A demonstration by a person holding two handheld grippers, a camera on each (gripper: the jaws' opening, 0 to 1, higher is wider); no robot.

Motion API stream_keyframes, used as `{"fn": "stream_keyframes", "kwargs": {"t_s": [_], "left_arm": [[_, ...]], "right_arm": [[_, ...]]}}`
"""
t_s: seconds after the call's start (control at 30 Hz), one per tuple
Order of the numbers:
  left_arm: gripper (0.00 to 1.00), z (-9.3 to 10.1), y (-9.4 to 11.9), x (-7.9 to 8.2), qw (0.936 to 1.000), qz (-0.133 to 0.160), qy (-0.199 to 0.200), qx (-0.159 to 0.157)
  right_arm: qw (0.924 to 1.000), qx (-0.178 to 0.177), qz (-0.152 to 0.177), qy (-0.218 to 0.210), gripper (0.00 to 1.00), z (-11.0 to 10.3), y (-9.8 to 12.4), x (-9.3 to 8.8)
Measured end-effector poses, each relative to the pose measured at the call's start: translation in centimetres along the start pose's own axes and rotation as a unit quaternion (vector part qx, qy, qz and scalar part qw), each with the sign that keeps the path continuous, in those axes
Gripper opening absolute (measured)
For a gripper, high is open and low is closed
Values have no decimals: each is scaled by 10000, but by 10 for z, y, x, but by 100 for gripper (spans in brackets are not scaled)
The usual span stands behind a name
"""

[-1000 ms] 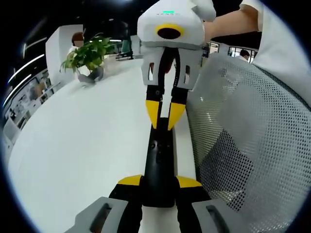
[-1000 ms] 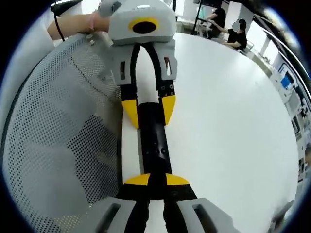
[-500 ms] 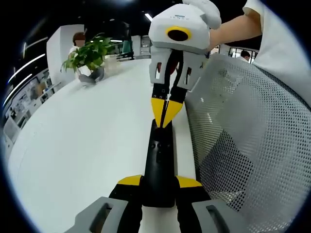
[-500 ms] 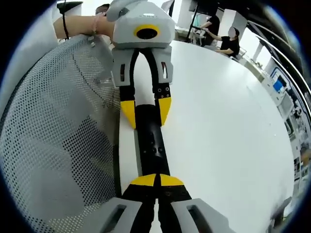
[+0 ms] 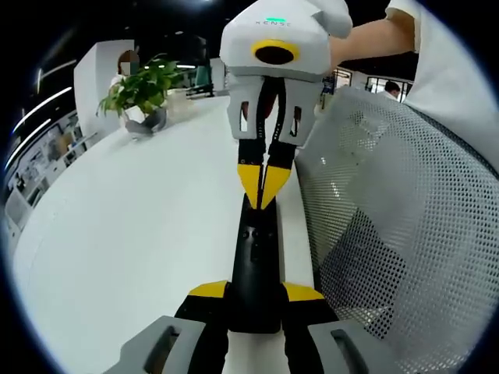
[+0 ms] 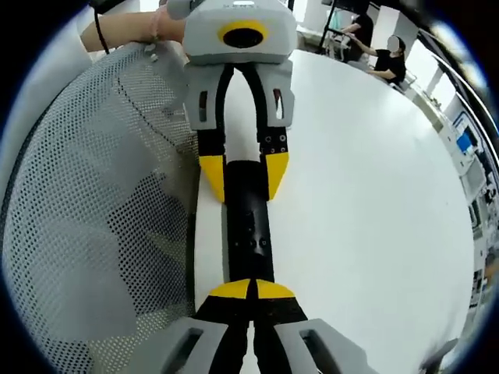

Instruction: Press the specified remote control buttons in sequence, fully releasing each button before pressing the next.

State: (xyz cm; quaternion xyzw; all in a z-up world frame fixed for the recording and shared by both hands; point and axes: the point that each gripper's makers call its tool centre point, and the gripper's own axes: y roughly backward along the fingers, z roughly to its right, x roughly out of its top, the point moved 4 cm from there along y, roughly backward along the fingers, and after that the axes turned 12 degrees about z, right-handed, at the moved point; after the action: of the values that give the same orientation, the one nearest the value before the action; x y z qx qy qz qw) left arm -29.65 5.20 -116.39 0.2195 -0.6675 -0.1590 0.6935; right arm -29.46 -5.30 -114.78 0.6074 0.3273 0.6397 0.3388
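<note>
A slim black remote (image 5: 256,249) hangs over the white table (image 5: 140,234), its near end clamped between the yellow pads of my left gripper (image 5: 253,293). My right gripper (image 5: 263,189) comes down from above with its yellow tips pressed together, touching the remote's far end. In the right gripper view, my right gripper (image 6: 249,290) is shut with its tips resting on the remote (image 6: 249,234) just below its small buttons. Opposite it, my left gripper (image 6: 244,178) grips the remote's other end from both sides.
A grey mesh chair back (image 5: 390,234) stands close beside the remote and also appears as the chair back (image 6: 86,218). A potted plant (image 5: 140,89) sits at the table's far side. People (image 6: 382,47) sit beyond the table's far edge. A person's arm (image 5: 374,39) holds the right gripper.
My right gripper's jaws, apart one second ago, have come together and rest on the remote. It tilted briefly, then straightened. The left gripper keeps its hold.
</note>
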Motion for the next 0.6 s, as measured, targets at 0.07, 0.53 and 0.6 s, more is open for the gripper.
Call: {"fn": "stream_keyframes", "kwargs": {"t_s": [0.07, 0.53, 0.6], "left_arm": [[25, 0, 0, 0, 10000, 4, 4, 2], [25, -1, 0, 0, 10000, 8, -10, -15], [25, 0, 0, 0, 10000, -3, -18, -18]], "right_arm": [[9981, -201, 397, -430, 0, 0, 1, -2], [9928, -319, 1016, -540, 0, -1, -4, 2], [9974, -241, 682, -69, 0, -1, -5, 5]]}}
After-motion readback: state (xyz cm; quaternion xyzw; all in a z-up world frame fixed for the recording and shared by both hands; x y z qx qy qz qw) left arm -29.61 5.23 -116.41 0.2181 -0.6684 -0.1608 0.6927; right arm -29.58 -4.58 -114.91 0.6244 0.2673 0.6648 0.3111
